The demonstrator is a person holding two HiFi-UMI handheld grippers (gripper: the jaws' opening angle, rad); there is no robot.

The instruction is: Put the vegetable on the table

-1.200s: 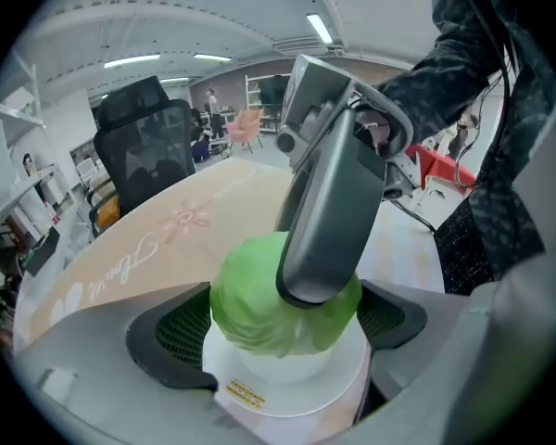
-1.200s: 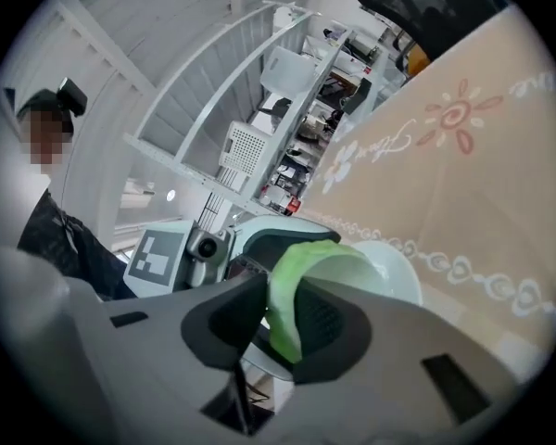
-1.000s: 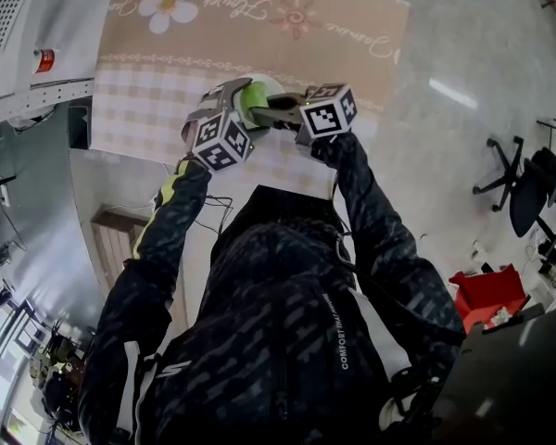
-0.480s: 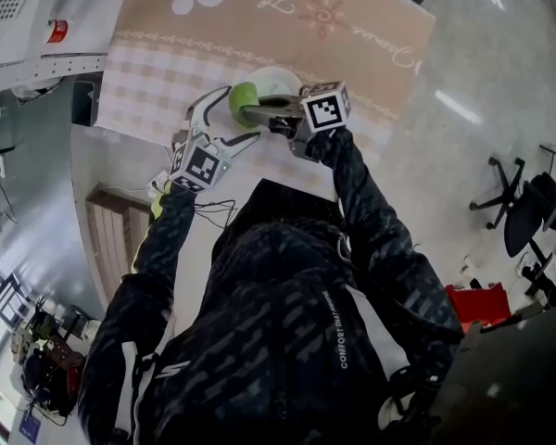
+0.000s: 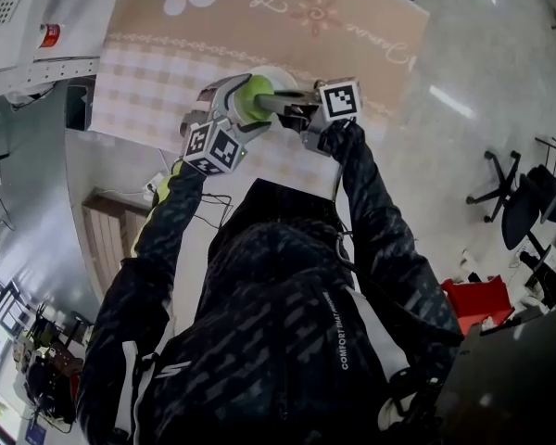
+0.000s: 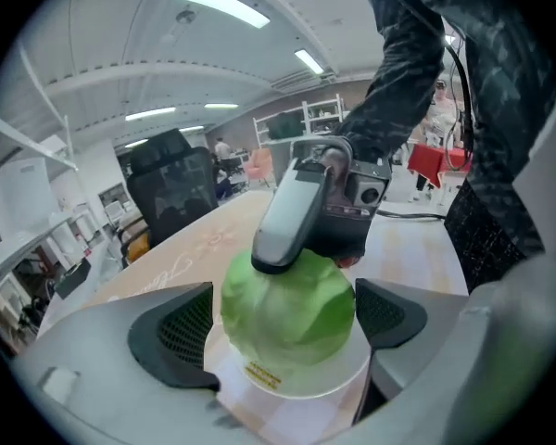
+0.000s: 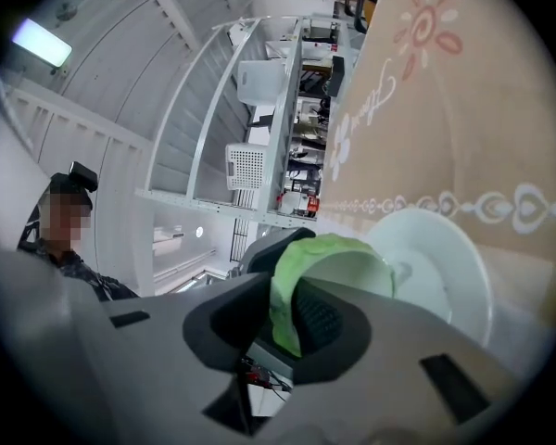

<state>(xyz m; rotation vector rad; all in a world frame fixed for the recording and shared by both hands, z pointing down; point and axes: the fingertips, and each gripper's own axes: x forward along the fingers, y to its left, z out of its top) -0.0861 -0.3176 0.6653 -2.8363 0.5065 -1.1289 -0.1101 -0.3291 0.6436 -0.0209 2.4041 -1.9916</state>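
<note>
A round green cabbage [image 5: 253,97] [image 6: 287,306] rests on a white plate [image 5: 280,76] [image 6: 306,386] [image 7: 449,276] on the checked tablecloth [image 5: 157,95]. My left gripper [image 5: 244,109] [image 6: 283,330] is open, one pad on each side of the cabbage with a gap at both. My right gripper [image 5: 267,102] [image 7: 285,324] comes in from the right, one finger [image 6: 292,216] lying over the cabbage's top. Its pads pinch a fold of cabbage leaf [image 7: 292,267], and its jaws are opening slightly.
The table's cloth has a beige flowered band [image 5: 287,17] at the far side. A white cabinet [image 5: 32,26] stands at left, a wooden frame [image 5: 111,239] below it. Office chairs [image 5: 519,188] and a red box [image 5: 486,295] are on the floor at right.
My left gripper swung out to the lower left, away from the cabbage, then came back so its jaws stand around it. The right gripper stayed on the cabbage.
</note>
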